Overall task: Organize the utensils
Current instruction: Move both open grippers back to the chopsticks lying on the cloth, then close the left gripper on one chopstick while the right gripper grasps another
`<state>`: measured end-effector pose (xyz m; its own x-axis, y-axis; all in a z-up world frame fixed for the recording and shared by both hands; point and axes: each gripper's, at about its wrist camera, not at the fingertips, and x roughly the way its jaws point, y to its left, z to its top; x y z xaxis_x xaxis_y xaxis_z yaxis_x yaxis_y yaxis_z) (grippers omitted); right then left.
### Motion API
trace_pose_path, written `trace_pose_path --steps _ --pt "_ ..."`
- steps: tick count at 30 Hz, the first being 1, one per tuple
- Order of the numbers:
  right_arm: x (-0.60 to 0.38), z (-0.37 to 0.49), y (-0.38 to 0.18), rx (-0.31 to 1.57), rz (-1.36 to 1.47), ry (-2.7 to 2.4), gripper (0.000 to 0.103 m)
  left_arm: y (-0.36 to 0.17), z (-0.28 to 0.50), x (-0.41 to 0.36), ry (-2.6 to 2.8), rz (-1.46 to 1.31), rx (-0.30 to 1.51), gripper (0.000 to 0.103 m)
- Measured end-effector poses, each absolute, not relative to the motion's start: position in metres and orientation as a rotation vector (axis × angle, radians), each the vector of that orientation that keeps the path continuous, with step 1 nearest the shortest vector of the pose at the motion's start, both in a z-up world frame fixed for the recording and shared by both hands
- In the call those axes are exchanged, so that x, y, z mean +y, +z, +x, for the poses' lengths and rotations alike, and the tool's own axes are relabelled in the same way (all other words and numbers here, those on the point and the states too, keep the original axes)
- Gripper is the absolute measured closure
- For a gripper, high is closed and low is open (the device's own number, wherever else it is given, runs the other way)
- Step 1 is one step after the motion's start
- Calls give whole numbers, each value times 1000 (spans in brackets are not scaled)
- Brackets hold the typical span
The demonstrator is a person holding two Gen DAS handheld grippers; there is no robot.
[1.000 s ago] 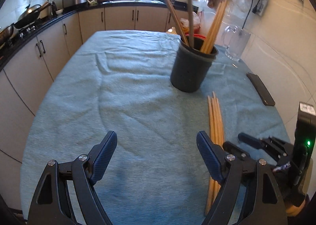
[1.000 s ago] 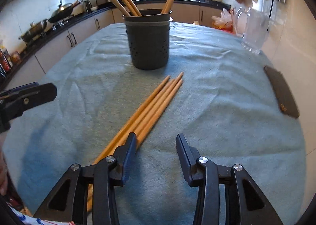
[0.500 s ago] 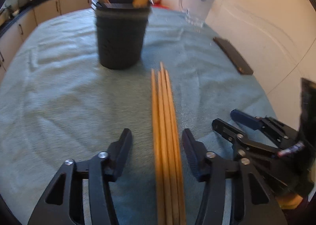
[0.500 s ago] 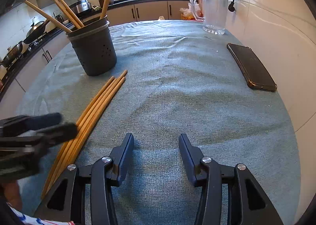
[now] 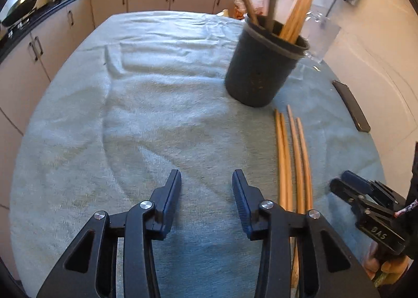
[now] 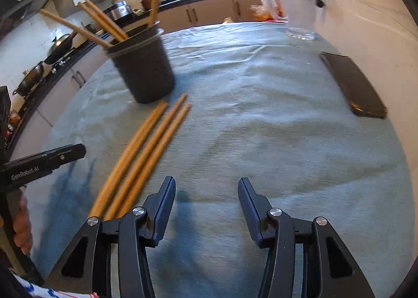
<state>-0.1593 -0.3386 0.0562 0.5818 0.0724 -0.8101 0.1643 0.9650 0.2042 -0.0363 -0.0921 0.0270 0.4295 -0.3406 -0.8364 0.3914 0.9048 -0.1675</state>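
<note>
Several loose wooden chopsticks [image 5: 292, 162] lie side by side on the blue-green cloth [image 5: 156, 115], their tips toward a black utensil holder [image 5: 261, 70] with more chopsticks standing in it. My left gripper [image 5: 207, 188] hovers low over bare cloth just left of the loose chopsticks; its jaws are closing with nothing between them. My right gripper [image 6: 206, 193] is open over bare cloth, with the chopsticks [image 6: 146, 157] passing left of its left finger and the holder [image 6: 143, 70] beyond. Each gripper shows at the edge of the other's view.
A dark phone [image 6: 352, 83] lies on the cloth near the white wall on the right. A clear glass pitcher [image 6: 300, 10] stands at the far right corner. Kitchen cabinets and a counter with pans run along the left and back. A person's hand [image 6: 22, 222] holds the left gripper.
The left gripper swung over the chopsticks, straddled them half a second ago, and now sits to their left with narrower jaws. The chopsticks lie slightly more spread. The right gripper's jaws widened a little.
</note>
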Motion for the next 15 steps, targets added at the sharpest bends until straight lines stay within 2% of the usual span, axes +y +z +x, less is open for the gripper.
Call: trace_pose_path --steps 11,15 --pt "-301 -135 54 976 165 -34 50 14 -37 -133 -566 84 1050 65" --pt "-291 -127 52 995 66 -93 59 14 -33 -147 -584 114 1045 65"
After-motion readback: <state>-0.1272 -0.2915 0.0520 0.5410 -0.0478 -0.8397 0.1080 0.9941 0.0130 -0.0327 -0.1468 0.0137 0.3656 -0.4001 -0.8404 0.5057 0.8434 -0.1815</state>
